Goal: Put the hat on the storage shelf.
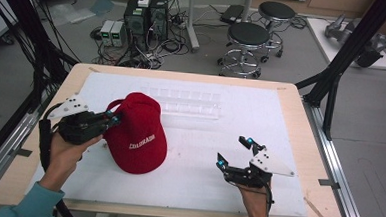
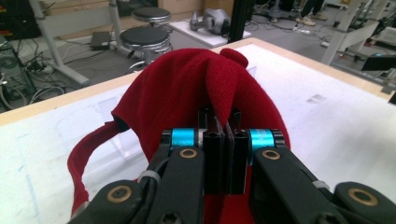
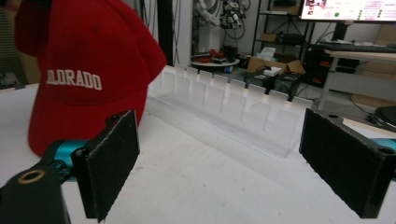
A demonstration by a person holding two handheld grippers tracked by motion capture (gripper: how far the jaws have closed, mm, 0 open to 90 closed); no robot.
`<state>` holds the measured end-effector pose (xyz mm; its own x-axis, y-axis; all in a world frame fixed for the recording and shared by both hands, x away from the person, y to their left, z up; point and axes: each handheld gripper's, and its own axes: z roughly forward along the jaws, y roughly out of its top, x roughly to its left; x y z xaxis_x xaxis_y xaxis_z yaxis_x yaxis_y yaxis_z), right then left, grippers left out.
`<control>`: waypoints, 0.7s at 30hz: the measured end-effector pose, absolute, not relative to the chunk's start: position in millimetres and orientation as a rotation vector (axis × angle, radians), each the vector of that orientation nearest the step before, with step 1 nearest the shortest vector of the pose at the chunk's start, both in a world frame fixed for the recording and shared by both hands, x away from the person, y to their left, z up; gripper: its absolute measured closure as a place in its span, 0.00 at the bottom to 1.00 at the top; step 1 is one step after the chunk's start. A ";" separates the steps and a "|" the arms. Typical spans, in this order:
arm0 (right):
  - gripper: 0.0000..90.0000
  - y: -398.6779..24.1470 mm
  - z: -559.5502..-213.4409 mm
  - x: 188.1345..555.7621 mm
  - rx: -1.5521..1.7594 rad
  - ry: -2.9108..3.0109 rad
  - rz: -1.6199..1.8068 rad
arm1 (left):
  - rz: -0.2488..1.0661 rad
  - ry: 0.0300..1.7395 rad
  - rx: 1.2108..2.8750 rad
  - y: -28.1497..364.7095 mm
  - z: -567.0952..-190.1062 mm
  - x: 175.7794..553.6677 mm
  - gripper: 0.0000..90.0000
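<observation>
My left tool (image 2: 223, 140) is clenched on a fold of the red cap (image 1: 138, 133) at its back — the brim end rests on the white surface (image 1: 259, 142). My right tool (image 1: 235, 152) hangs released, jaws wide, well apart from it. I judge I'm lifting the cap; next, the right must take the brim.

high view looks down and forward from above the table's (image 1: 299, 144) near edge, taking in all of it. left gripper view sits right behind its jaws, tight on the red cap (image 2: 196, 79), facing stools. right gripper view sits low, facing the clear rack (image 3: 224, 105). all three share the cap.
</observation>
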<state>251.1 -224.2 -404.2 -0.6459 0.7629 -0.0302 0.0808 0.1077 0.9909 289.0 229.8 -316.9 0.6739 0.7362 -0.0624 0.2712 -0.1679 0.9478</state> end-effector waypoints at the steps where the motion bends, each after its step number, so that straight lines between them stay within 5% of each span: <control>1: 0.12 -221.8 -402.7 251.2 0.817 1.836 1.588 | 0.505 0.810 1.742 227.9 -315.6 288.8 0.98; 21: 0.12 -160.6 -376.6 260.4 0.695 1.943 1.647 | 0.443 0.726 1.757 165.6 -306.6 287.6 0.98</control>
<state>260.4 -160.6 -376.6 -0.7468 0.6635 -0.0458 0.0634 0.1395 0.9882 287.6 165.6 -306.6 0.7397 0.6698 -0.0648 0.2485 -0.1824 0.9513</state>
